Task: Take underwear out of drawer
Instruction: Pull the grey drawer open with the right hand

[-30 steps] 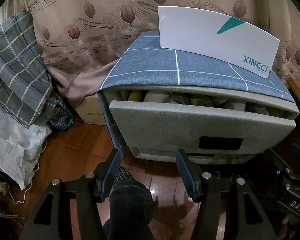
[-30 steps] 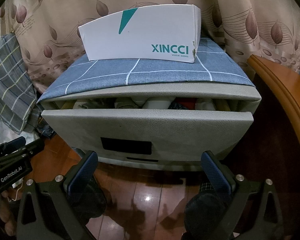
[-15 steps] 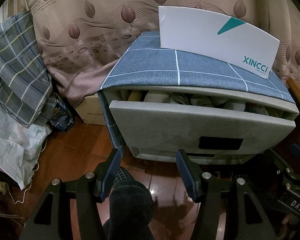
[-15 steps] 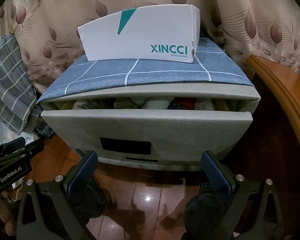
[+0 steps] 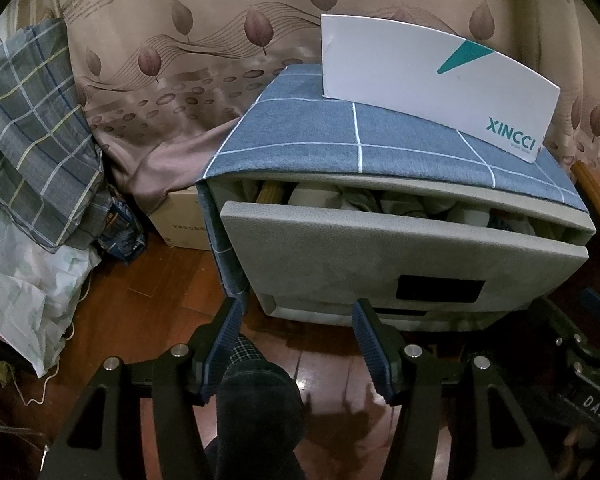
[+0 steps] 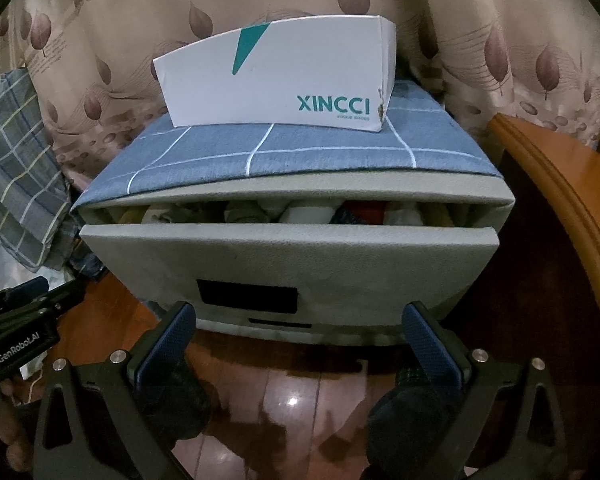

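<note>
Both views match those of a second ago: nothing has shifted, so extraction has not begun. Left claw [image 5: 296, 344] and right claw [image 6: 298, 344] hover open, empty, below the partly open grey fabric drawer [image 6: 288, 264]; the rolled underwear [image 6: 312, 213] lies inside, ahead and above.

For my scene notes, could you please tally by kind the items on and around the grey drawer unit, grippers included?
White XINCCI shoe box: 1
Blue checked cloth cover: 1
Partly open grey drawer: 1
Brown cardboard box on the floor: 1
Grippers, jaws open: 2, left gripper and right gripper
Total: 6
</note>
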`<state>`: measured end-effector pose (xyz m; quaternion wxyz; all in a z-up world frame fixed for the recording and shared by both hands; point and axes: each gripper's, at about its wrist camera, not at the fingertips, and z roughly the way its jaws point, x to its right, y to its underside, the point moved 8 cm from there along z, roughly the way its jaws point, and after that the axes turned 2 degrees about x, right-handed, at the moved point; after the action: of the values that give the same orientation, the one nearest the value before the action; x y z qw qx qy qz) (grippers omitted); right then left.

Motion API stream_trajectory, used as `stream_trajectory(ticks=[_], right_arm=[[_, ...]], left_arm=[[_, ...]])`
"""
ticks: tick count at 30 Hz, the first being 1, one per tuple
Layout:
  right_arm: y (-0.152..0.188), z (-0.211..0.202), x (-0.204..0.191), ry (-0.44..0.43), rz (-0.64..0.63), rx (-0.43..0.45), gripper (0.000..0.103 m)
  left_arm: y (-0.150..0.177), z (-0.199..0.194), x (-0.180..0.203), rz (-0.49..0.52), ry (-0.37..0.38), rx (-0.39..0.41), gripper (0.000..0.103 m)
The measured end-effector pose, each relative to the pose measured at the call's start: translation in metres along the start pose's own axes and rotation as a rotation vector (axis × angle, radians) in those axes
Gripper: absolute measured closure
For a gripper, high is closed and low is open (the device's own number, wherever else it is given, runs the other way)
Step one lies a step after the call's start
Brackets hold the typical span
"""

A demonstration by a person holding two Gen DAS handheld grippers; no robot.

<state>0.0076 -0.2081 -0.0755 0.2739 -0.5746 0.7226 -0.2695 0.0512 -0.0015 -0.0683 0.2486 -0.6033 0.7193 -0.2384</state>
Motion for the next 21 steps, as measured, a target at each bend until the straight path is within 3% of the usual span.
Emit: stream_trajectory(ticks=[6,13,21], right_arm=[[-0.011,0.003,0.012,0.029,0.009,0.006,0.001],[-0.029,0.029,0.027,0.106,-0.01,-0.015,0.001],[-0.048,0.058,0.032,0.129,-0.022,-0.032,0.001]], left_arm=[[-0.002,0.001,0.0,-0.023,0.016,0.002,0.044],[-0.004,-0.002,-0.004,-0.032,0.033,0.011,0.044],[-0.004,-0.002,-0.008,-0.051,0.051,0.01,0.044]])
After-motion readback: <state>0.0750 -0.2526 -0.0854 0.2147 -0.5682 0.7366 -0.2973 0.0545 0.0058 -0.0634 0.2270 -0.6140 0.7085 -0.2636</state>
